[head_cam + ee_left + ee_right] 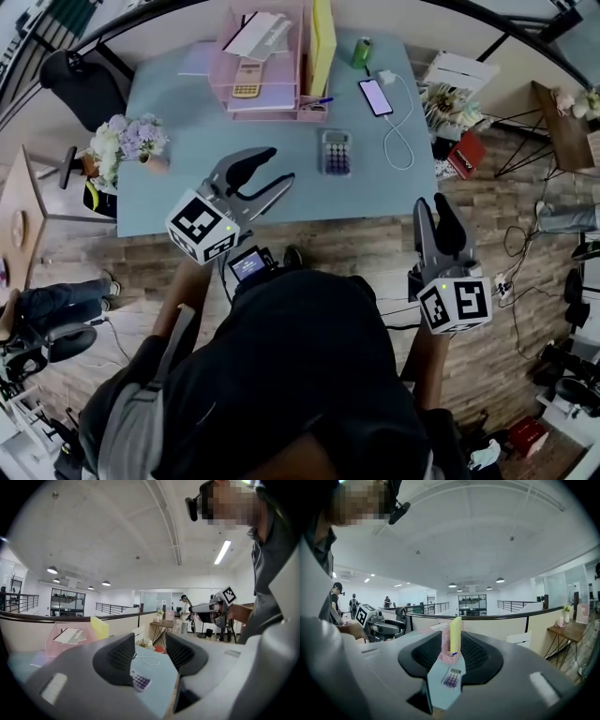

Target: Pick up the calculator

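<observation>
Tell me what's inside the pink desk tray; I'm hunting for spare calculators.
A yellow calculator lies in the pink tray. White papers on its upper tier cover whatever is farther back.

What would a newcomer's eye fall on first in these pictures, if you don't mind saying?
Most striking are the left gripper, hovering with jaws apart over the near edge of the light blue table, and the right gripper, by its near right corner with jaws slightly apart; both are empty. Next comes the purple-keyed calculator lying mid-table, in front of a pink desk tray.
</observation>
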